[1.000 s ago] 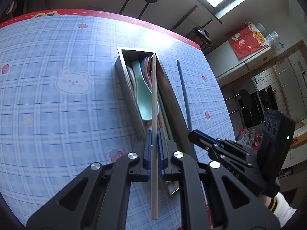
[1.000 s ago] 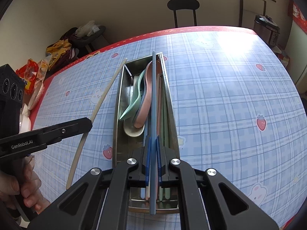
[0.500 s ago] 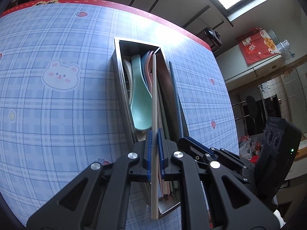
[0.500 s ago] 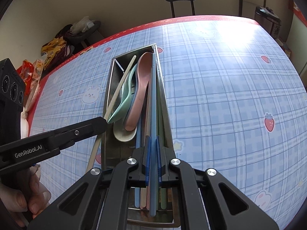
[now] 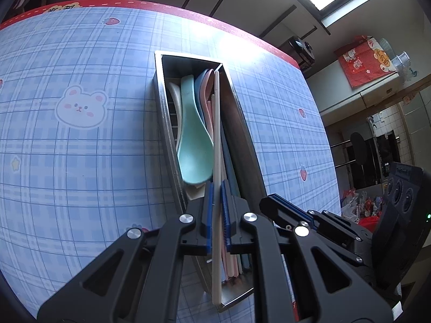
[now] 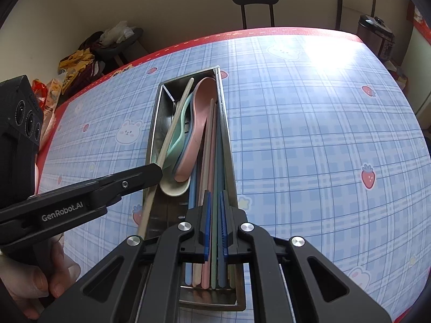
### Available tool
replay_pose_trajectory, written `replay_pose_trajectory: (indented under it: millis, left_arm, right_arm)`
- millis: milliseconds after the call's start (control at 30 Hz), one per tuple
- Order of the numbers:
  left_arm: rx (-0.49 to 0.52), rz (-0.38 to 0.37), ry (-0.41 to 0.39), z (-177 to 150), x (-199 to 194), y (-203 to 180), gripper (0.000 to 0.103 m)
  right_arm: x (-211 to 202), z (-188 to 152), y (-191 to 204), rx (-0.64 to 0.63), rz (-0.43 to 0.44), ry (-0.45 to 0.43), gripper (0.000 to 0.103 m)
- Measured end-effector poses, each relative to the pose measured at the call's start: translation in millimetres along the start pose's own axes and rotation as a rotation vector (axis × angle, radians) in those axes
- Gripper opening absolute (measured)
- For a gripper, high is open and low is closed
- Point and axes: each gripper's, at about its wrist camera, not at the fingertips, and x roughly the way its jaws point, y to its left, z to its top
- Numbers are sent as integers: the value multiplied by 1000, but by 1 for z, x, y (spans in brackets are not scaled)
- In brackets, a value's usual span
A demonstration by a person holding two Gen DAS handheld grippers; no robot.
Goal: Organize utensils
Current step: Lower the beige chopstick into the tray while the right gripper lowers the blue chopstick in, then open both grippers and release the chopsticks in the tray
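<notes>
Left gripper, pressed nearly together, pinches a cream chopstick that extends ahead of it over the steel utensil tray on the worktop. Right gripper, likewise nearly closed, pinches what appears to be a blue chopstick lying along the tray's right wall, beside pink and mint spoons.

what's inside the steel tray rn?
In the steel tray: a mint spoon, a pink spoon, a cream spoon and a blue one, partly covered, plus pastel chopsticks. The tray floor under them is mostly hidden.
</notes>
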Motion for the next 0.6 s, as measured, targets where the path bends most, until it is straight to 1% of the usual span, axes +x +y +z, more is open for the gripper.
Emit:
replay_pose_trajectory:
  millis: [167,233,300,333,400,433,500,567,600]
  left_arm:
    - [28,-5,9,4,9,-13,9]
    - [51,6,22,5,12,-18,11]
    - [54,10,13,7,9,-19,19]
    - [62,13,3,7,5,-19,22]
    - [83,27,-14,9,-4,-20,30]
    - [93,35,-23,10,-10,-20,32]
    - [118,49,-51,12,-23,-20,41]
    - [166,82,-85,13,-39,-20,43]
    - [186,101,-102,13,-47,-17,45]
  right_arm:
    - [-12,-3,-7,15,-9,-19,8]
    - [-16,-4,-10,22,-11,-23,8]
    - [-20,-6,-12,30,-12,-27,11]
    - [-23,-7,-13,33,-13,-31,12]
    - [-29,-9,-13,32,-20,-42,24]
    - [-33,-10,-13,28,-25,-47,27]
    - [-41,-10,-11,17,-31,-59,34]
    - [-48,-7,-10,-2,-39,-61,36]
    - [-53,-6,-9,-14,-48,-65,39]
